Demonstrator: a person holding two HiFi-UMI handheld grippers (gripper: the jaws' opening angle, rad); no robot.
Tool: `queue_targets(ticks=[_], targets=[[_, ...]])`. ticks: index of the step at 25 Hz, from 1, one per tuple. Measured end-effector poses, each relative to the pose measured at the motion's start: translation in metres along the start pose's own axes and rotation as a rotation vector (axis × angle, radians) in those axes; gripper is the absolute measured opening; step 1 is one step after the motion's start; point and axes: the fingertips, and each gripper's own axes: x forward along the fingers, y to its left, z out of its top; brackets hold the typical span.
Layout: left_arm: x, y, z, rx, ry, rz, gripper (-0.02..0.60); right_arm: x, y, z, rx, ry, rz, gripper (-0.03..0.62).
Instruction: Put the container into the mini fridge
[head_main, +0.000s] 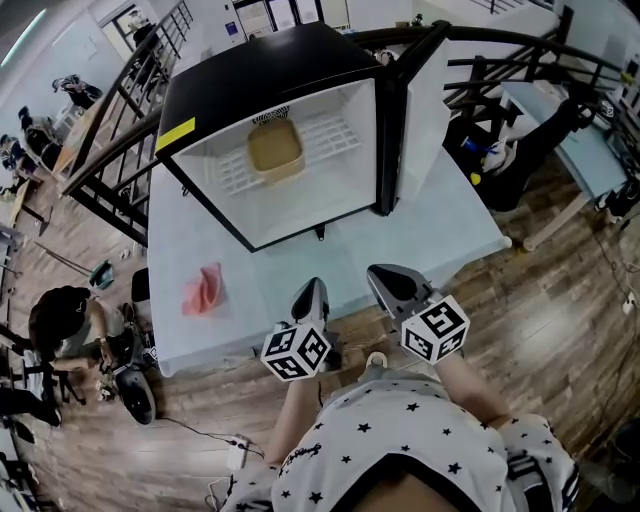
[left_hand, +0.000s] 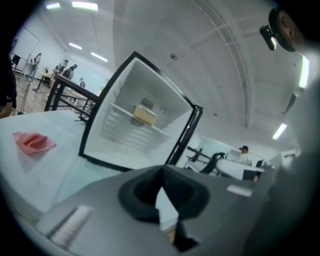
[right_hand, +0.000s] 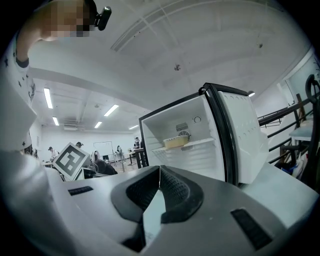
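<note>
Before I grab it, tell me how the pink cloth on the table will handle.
The pink cloth lies crumpled, so it is probably floppy and light. On the smooth table it would likely bunch or slide when pushed, not roll.

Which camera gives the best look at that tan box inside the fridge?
Head view: the tan rectangular container appears largest, from above, on the white wire shelf. Both gripper views show it small, side-on.

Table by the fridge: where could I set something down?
Bare tabletop lies between the pink cloth and the left gripper, and right of the fridge door. The fridge shelf beside the container is free. The right gripper adds crowding at the front edge.
</note>
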Motion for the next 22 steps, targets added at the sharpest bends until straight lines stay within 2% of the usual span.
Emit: queue_targets(ticks=[9,16,22], targets=[[-0.070,-0.009,-0.021,0.045,0.021,0.049,0.005,-0.030,0.057,-0.013,0.020,0.018,0.041,0.020],[-0.118,-0.025,-0.045,0.084,0.041,0.034,0.005,-0.063,0.095,-0.027,0.019,0.013,0.047,0.021],[-0.158,-0.041,-0.068,0.078,0.045,0.020,0.005,-0.099,0.125,-0.043,0.014,0.025,0.052,0.020]])
